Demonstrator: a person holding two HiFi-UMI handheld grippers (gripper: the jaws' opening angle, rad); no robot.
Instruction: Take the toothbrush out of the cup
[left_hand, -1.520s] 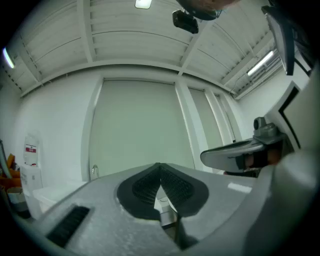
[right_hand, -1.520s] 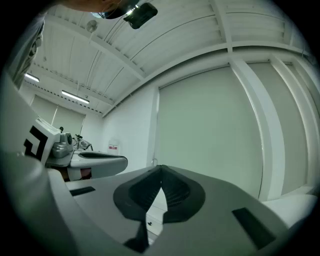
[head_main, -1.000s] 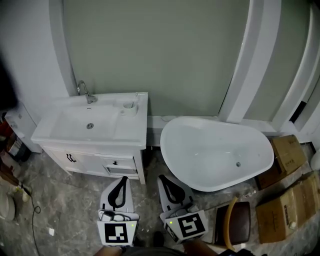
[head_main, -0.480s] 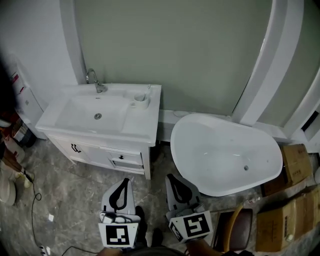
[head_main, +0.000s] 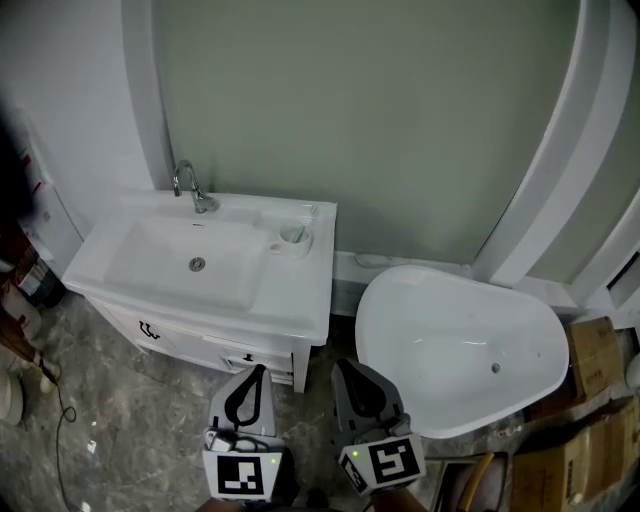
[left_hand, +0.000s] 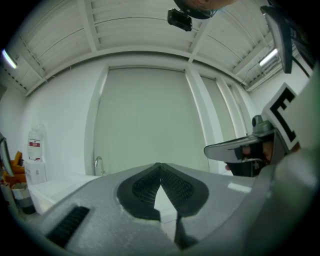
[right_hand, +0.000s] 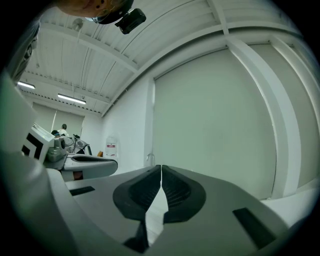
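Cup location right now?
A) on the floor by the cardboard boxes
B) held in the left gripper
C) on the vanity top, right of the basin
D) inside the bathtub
C: the cup stands on the vanity top, to the right of the basin, while the left gripper and right gripper are shut and empty in front of the vanity.

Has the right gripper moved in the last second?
Yes. The right gripper has moved forward, closer to the vanity, whose front corner now stands beside its tip.
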